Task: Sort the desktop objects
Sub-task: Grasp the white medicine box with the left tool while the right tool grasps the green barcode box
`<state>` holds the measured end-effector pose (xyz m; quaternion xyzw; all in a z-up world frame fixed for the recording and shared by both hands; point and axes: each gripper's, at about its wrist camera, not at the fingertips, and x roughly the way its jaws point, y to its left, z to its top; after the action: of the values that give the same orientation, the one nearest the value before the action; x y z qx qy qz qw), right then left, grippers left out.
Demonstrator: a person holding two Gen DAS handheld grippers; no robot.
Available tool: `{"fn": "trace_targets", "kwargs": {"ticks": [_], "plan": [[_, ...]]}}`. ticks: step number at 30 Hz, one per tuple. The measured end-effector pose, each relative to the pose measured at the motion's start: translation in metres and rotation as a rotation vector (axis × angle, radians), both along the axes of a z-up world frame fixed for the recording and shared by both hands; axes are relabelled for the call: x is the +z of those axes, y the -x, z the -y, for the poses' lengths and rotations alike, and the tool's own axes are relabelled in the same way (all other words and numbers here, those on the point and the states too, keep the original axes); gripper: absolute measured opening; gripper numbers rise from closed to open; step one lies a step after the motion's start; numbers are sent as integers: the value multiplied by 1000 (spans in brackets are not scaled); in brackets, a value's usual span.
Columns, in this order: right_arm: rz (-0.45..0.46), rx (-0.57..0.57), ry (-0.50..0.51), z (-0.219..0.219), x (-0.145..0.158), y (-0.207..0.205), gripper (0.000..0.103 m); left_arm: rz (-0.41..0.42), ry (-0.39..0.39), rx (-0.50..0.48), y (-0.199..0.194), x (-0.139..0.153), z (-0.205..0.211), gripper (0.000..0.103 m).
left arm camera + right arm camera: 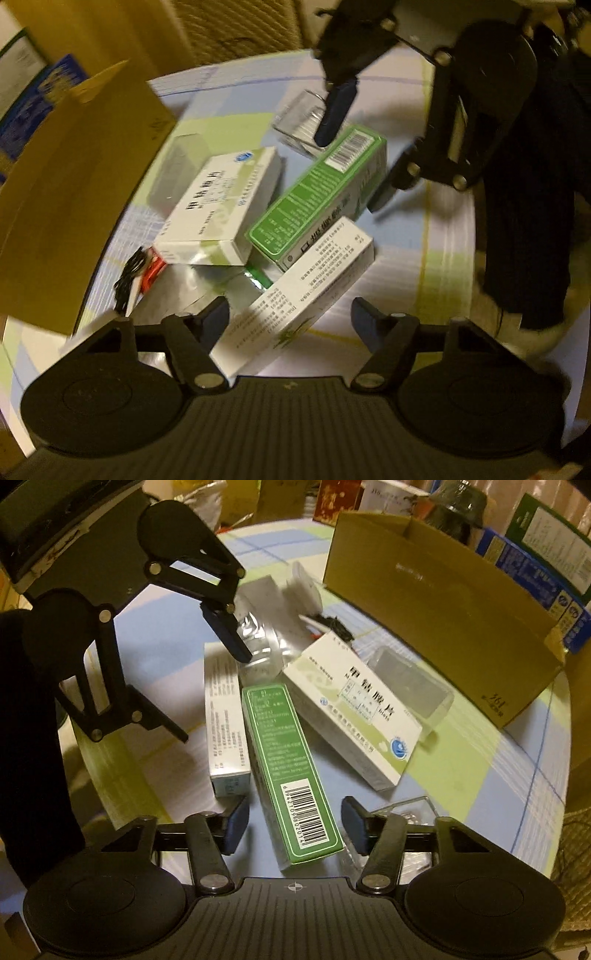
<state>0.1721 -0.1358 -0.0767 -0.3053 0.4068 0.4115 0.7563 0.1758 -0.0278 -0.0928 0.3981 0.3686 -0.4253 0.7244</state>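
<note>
Where checked tablecloth [498,775] spreads, cardboard box [443,602]

Checked tablecloth [498,775], stacked boxes [535,554] behind, dim light.

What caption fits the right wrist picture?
Open right gripper straddles a green box among medicine boxes.

Tabletop: checked cloth [498,775], blue and green
Background: blue cartons [535,565]; red box [332,498]; all off the table
</note>
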Motion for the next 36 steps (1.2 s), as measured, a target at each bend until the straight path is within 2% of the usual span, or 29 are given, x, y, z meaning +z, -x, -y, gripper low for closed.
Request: {"fn": "trace_targets", "kwargs": {"ticks": [4, 5, 6, 9, 12, 15, 18, 22, 25, 31, 32, 33, 36], "plan": [[-31, -26, -7, -1, -2, -6, 35, -34, -28, -42, -7, -11, 3, 56], [-49, -40, -16, 0, -1, -6, 31, -40, -32, -35, -8, -13, 3, 48], [-64, -56, -22, 1, 0, -7, 28, -50, -33, -24, -9, -14, 3, 45], [-84, -115, -22, 5, 2, -5, 28, -109, -27, 38, -11, -15, 2, 38], [-116, -193, -48, 12, 4, -1, 28, -190, -1, 166, -13, -15, 0, 31], [-152, -235, -90, 17, 4, 4, 28, -240, 40, 266, -7, -14, -4, 29], [-142, -250, -98, 14, 6, 6, 34, -241, 66, 296, 1, -18, -4, 29], [-132, -249, -112, 5, 9, 5, 36, -240, 69, 331, 1, -28, -2, 29], [-129, -239, -93, 0, 4, 2, 37, -247, 100, 355, 2, -22, -7, 29], [-160, -263, -66, -6, -9, -5, 36, -259, 138, 378, -2, -22, -3, 23], [-161, -264, -56, -7, -11, -4, 34, -258, 138, 378, -1, -22, -3, 22], [-155, -265, -49, -7, -12, -3, 28, -256, 137, 379, -1, -22, -2, 22], [-145, -297, -65, -3, -11, 1, 28, -256, 136, 396, 0, -22, -1, 22]]}}
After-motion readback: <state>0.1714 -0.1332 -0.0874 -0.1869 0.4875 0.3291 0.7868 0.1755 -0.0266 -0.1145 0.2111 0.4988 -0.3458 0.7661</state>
